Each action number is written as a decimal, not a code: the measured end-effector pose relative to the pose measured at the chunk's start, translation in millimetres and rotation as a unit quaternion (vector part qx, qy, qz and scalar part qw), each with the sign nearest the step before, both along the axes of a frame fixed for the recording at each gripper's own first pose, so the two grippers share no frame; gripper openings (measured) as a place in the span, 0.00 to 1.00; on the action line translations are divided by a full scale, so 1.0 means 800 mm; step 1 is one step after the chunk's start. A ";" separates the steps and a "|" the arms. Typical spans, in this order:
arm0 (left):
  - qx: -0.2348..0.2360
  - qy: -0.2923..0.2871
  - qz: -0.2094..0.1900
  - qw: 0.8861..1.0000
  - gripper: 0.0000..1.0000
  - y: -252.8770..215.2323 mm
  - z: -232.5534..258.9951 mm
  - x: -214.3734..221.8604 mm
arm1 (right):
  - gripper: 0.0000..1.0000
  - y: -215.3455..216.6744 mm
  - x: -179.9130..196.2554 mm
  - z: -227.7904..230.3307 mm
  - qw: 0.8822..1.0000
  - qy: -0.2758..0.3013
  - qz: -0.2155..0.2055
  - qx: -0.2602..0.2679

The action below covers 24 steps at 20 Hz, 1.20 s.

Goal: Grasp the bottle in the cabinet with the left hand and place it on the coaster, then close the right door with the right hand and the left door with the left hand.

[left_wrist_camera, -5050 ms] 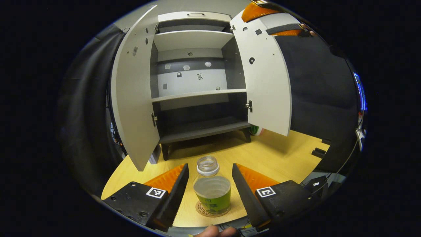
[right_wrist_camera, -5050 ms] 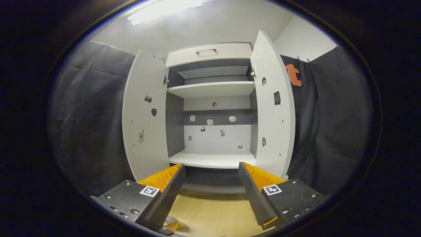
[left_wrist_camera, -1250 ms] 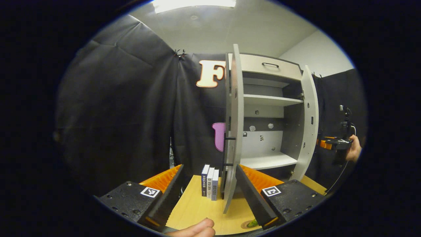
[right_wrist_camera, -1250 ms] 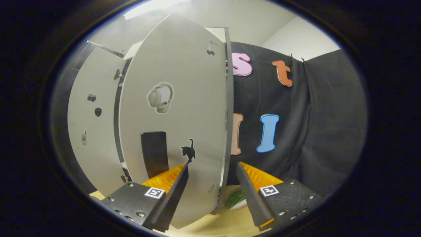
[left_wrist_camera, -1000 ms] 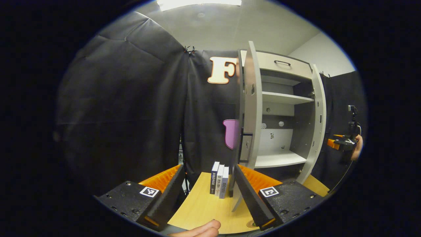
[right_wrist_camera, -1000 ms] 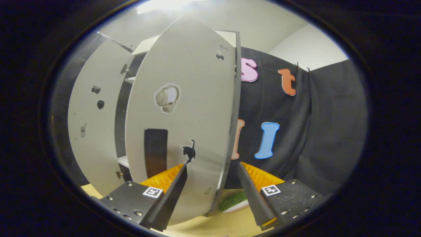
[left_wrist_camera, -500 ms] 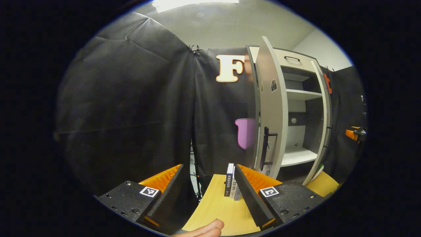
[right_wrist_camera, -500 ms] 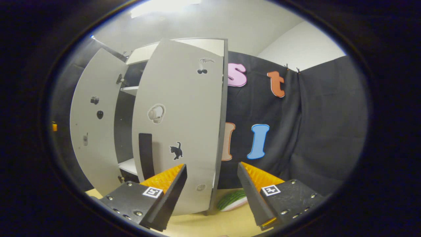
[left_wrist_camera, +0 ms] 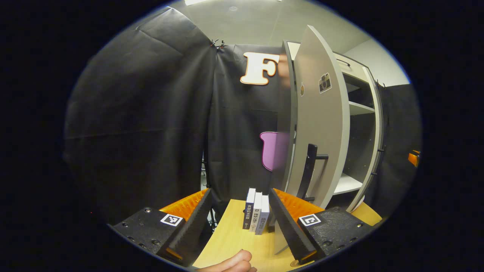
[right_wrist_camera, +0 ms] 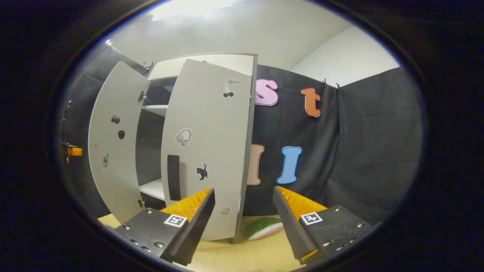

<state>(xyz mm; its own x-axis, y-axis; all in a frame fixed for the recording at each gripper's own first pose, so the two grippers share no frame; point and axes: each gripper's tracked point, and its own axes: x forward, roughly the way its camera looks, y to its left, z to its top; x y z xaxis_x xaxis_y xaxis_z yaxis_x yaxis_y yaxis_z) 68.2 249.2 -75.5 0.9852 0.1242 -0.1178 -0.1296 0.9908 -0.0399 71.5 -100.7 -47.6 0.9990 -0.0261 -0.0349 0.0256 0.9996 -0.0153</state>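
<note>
Both doors have swung partway shut since 1.2 s ago. Left gripper [left_wrist_camera: 239,211], fingers apart and empty, sits beside the left door [left_wrist_camera: 321,124] to push it. Right gripper [right_wrist_camera: 244,211], likewise apart, trails the right door [right_wrist_camera: 208,147]. I cannot see the bottle now.

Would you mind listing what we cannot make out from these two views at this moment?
- Lower cabinet shelves, left gripper view: hidden behind the left door.
- Coaster, left gripper view: a sliver at the bottom edge beside the left hand-held gripper; whether the bottle stands on it cannot be told.
- Green striped object, right gripper view: partly hidden by the right door; identity unclear.
- Book spine text: too small.
</note>
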 end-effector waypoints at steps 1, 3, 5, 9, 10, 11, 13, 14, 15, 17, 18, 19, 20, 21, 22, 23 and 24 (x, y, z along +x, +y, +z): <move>0.002 -0.006 -0.003 1.000 0.93 -0.004 0.006 0.010 | 0.91 -0.006 -0.004 0.001 1.000 0.000 -0.006 -0.002; 0.018 -0.011 -0.021 1.000 0.96 -0.019 0.011 0.027 | 0.91 -0.013 -0.012 0.000 1.000 -0.001 -0.014 -0.002; 0.035 -0.012 -0.040 0.999 0.93 -0.041 0.010 0.044 | 0.91 -0.018 -0.019 0.001 1.000 -0.002 -0.021 -0.001; 0.036 -0.030 -0.040 0.998 0.87 -0.052 0.022 0.061 | 0.91 -0.027 -0.030 0.000 0.999 -0.005 -0.034 -0.011; 0.025 -0.029 -0.048 0.998 0.87 -0.059 0.020 0.060 | 0.94 -0.028 -0.032 -0.002 0.999 -0.005 -0.036 -0.009; 0.015 -0.022 -0.056 0.998 0.87 -0.063 0.017 0.060 | 0.94 -0.028 -0.031 -0.004 0.999 -0.004 -0.038 -0.005; -0.010 -0.013 -0.068 0.998 0.87 -0.070 0.012 0.060 | 0.94 -0.027 -0.034 -0.006 0.999 -0.004 -0.042 -0.003; -0.019 -0.012 -0.076 0.997 0.87 -0.076 0.011 0.060 | 0.94 -0.026 -0.034 -0.006 0.999 -0.005 -0.043 -0.003; -0.024 -0.014 -0.084 0.996 0.88 -0.085 0.012 0.064 | 0.94 -0.024 -0.035 -0.006 0.999 -0.007 -0.043 -0.003; -0.020 -0.016 -0.094 0.995 0.93 -0.102 0.013 0.061 | 0.94 -0.020 -0.030 -0.007 0.999 -0.009 -0.044 -0.003; -0.011 -0.018 -0.100 0.995 0.93 -0.111 0.014 0.062 | 0.94 -0.019 -0.030 -0.009 0.999 -0.010 -0.046 -0.004; -0.001 -0.024 -0.105 0.994 0.93 -0.120 0.018 0.062 | 0.94 -0.016 -0.031 -0.009 0.999 -0.011 -0.045 -0.004; 0.011 -0.028 -0.109 0.994 0.93 -0.126 0.019 0.063 | 0.94 -0.014 -0.030 -0.008 0.999 -0.012 -0.044 -0.004; 0.021 -0.031 -0.112 0.993 0.93 -0.131 0.020 0.065 | 0.94 -0.014 -0.031 -0.008 0.999 -0.012 -0.043 -0.005; 0.027 -0.033 -0.110 0.993 0.93 -0.132 0.021 0.067 | 0.94 -0.015 -0.033 -0.010 0.999 -0.010 -0.044 -0.005; 0.023 -0.032 -0.102 0.994 0.93 -0.128 0.021 0.068 | 0.94 -0.017 -0.035 -0.011 0.999 -0.008 -0.044 -0.006; 0.014 -0.030 -0.098 0.995 0.92 -0.127 0.020 0.068 | 0.94 -0.019 -0.037 -0.012 0.999 -0.007 -0.046 -0.008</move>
